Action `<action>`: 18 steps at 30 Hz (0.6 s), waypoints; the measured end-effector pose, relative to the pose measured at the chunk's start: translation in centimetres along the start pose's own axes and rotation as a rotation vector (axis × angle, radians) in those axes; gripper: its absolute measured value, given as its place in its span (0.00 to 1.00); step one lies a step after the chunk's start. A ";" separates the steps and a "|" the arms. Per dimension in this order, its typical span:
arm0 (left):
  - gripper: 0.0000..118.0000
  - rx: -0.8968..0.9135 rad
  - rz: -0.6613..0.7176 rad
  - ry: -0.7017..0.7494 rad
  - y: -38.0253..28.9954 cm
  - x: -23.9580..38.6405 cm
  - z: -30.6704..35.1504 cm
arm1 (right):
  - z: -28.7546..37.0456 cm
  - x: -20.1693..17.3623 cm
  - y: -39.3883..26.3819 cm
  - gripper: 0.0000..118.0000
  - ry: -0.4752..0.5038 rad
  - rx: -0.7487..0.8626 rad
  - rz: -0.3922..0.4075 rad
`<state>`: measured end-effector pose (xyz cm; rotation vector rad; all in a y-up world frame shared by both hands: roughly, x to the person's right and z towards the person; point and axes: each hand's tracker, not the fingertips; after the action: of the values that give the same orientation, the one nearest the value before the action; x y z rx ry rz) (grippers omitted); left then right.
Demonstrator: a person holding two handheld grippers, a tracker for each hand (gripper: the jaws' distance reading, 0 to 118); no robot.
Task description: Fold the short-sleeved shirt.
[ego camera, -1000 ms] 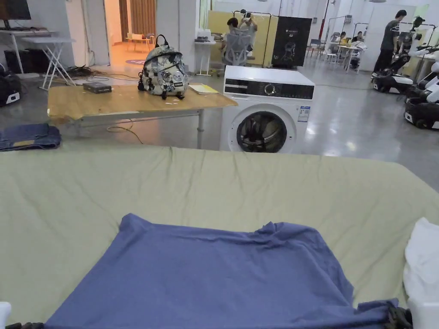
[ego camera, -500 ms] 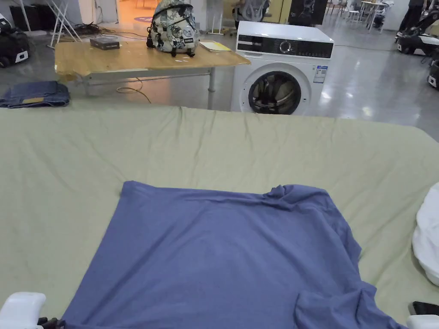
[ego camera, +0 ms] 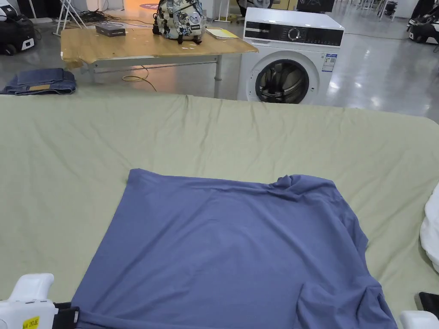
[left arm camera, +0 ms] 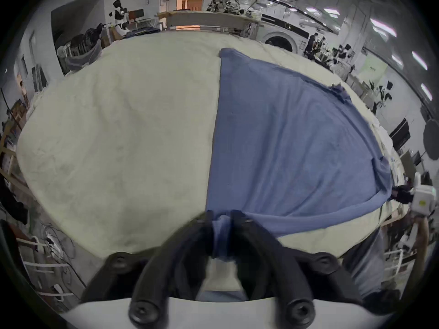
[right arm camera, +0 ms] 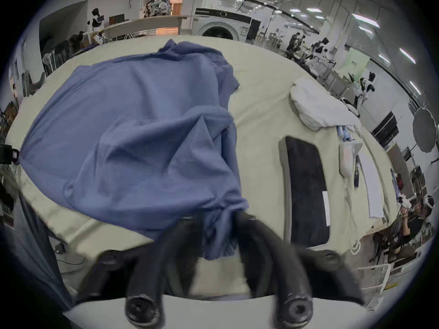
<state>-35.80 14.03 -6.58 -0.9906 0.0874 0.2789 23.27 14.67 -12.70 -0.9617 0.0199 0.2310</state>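
Observation:
A blue short-sleeved shirt [ego camera: 231,248] lies spread flat on the pale green bed sheet [ego camera: 214,128], its far edge wrinkled at the right. My left gripper [left arm camera: 222,220] is shut on the shirt's [left arm camera: 292,139] near left corner, by the bed's front edge; its white body [ego camera: 25,300] shows at the bottom left of the head view. My right gripper [right arm camera: 217,217] is shut on a bunched near right corner of the shirt [right arm camera: 133,130], where a sleeve folds over the body. The right gripper's white body [ego camera: 418,320] peeks in at the bottom right.
A white garment [ego camera: 431,235] and a black flat device [right arm camera: 306,189] lie on the sheet to the right of the shirt. Folded jeans [ego camera: 40,81] rest at the bed's far left. Beyond stand a wooden table [ego camera: 150,47] with a backpack and a washing machine [ego camera: 287,64].
The head camera has tilted down, so the bed fills more of the picture. The shirt now lies flatter and more stretched, and both gripper bodies have come into the bottom corners.

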 end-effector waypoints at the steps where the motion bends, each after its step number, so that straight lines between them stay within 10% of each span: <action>1: 0.45 0.017 0.010 0.010 0.5 0.0 0.4 | 0.6 0.0 0.5 0.67 -0.006 0.008 -0.005; 14: 0.56 0.357 -0.095 -0.017 6.7 6.6 4.5 | 5.9 -3.3 7.6 0.69 0.026 0.518 -0.148; 18: 0.37 0.503 -0.167 -0.013 7.2 9.7 5.5 | 6.6 -5.9 8.9 0.40 0.040 0.657 -0.165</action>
<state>-28.74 24.19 -11.41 -0.4918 0.0580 0.1002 15.13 23.87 -15.40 -0.3104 0.0498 0.0429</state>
